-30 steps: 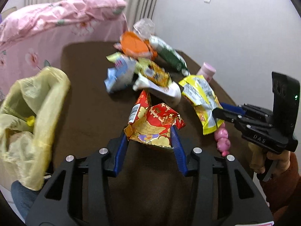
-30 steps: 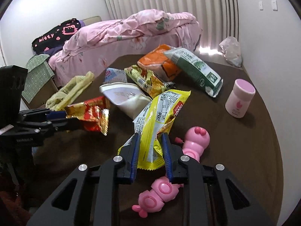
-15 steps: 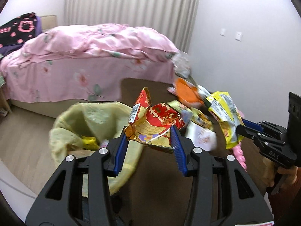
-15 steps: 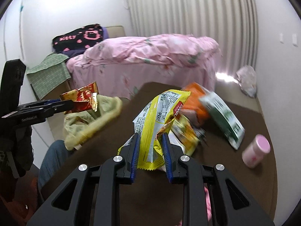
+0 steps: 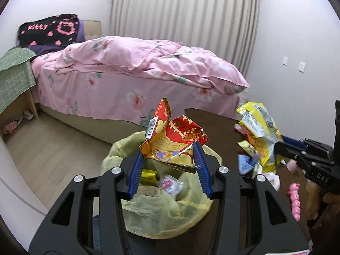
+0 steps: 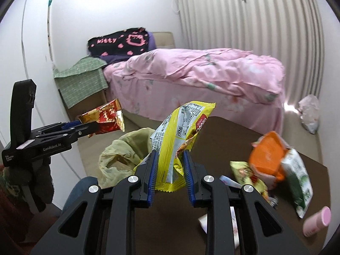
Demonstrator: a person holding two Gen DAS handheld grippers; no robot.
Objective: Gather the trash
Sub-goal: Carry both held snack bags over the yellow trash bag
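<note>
While clamped in each hand-held gripper [image 5: 169, 159] [image 6: 169, 169], red wrapper [image 5: 173, 142] and yellow wrapper [image 6: 180, 136]: light, crinkly, slippery; pinch flat edges.

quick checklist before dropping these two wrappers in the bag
1. Left gripper clamped on the red wrapper: ok.
2. Right gripper clamped on the yellow wrapper: ok.
3. Yellow trash bag mouth open: ok, earlier trash shows inside.
4. Red wrapper over the bag mouth: ok in the left wrist view.
5. Yellow wrapper over the bag: not ok, it hangs over the brown table beside the bag.
6. Grippers apart from each other: ok.
</note>
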